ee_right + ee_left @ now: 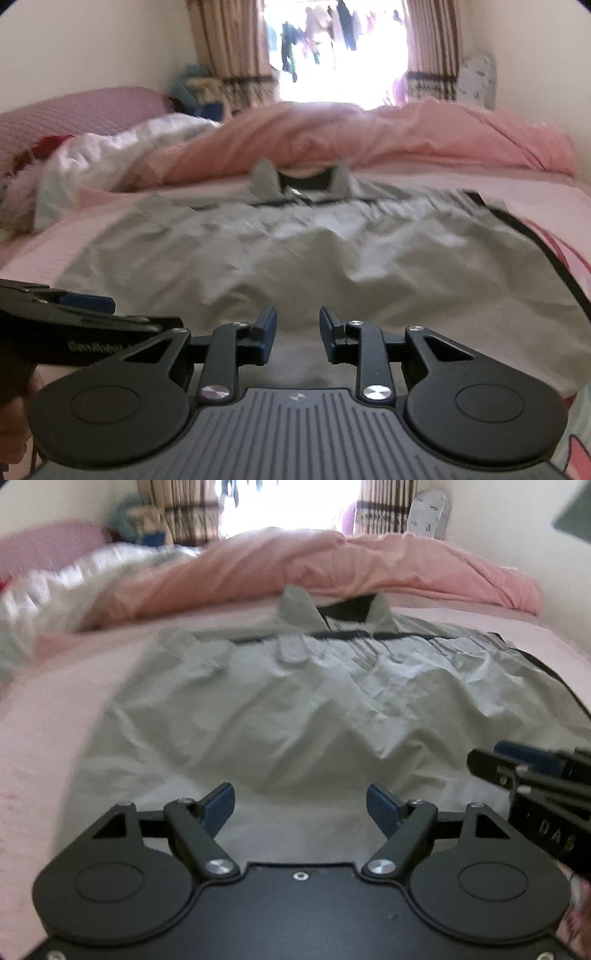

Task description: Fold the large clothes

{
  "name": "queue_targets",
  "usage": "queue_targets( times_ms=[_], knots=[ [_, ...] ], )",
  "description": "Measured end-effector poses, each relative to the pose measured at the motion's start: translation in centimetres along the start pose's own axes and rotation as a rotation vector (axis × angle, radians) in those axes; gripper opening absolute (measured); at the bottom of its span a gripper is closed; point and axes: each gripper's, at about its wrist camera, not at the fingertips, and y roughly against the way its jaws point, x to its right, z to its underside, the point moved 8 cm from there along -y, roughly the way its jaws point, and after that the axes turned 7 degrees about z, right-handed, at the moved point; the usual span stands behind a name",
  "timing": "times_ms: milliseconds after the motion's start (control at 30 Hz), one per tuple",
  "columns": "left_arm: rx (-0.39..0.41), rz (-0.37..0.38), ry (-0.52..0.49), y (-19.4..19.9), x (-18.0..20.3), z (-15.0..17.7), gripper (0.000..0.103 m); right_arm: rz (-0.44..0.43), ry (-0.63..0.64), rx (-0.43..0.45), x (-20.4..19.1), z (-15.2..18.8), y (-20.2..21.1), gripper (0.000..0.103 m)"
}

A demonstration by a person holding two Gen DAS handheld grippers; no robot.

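Note:
A large pale grey-green shirt (295,709) with a black-lined collar (347,613) lies spread and wrinkled on the pink bed; it also shows in the right wrist view (314,258). My left gripper (301,805) is open and empty just above the shirt's near hem. My right gripper (297,332) is open and empty over the near hem too. The right gripper shows at the right edge of the left wrist view (517,764), and the left gripper at the left edge of the right wrist view (85,306). Both are side by side.
A bunched pink duvet (332,565) lies across the far side of the bed beyond the collar. White bedding (110,147) and a purple pillow (74,110) sit at the far left. A bright window with curtains (229,55) is behind. Pink sheet (44,738) borders the shirt.

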Motion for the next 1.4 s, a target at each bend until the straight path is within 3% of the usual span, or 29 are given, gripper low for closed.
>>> queue_targets(
  times_ms=[167,233,333,700,867,1067,1233,1400],
  knots=[
    [-0.007,-0.075,0.007,1.3,-1.4,2.0,0.08,-0.004,-0.007,-0.044,-1.3,1.7,-0.4,0.033],
    [-0.037,-0.065,0.034,0.4,-2.1,3.1,0.08,0.022,0.019,-0.035,-1.6,2.3,-0.8,0.033],
    [-0.015,-0.062,0.035,-0.4,-2.5,3.6,0.084,0.037,0.029,-0.039,-1.6,2.7,-1.5,0.033],
    [-0.033,-0.043,0.044,0.1,-2.8,2.8,0.084,0.051,0.013,-0.024,-0.6,1.6,-0.1,0.033],
    [0.038,-0.09,0.061,2.5,-5.9,1.2,0.084,0.214,0.026,0.066,4.9,-0.1,2.1,0.034],
    [-0.014,-0.168,0.116,1.0,-10.3,2.6,0.084,0.388,-0.05,-0.01,12.5,1.6,0.2,0.035],
    [-0.014,-0.153,0.146,-0.1,-11.1,3.4,0.089,0.377,-0.09,-0.048,13.9,3.6,-1.2,0.034],
    [-0.03,-0.15,0.161,0.1,-12.2,2.5,0.087,0.379,-0.088,-0.037,14.5,2.4,-0.2,0.034]
  ],
)
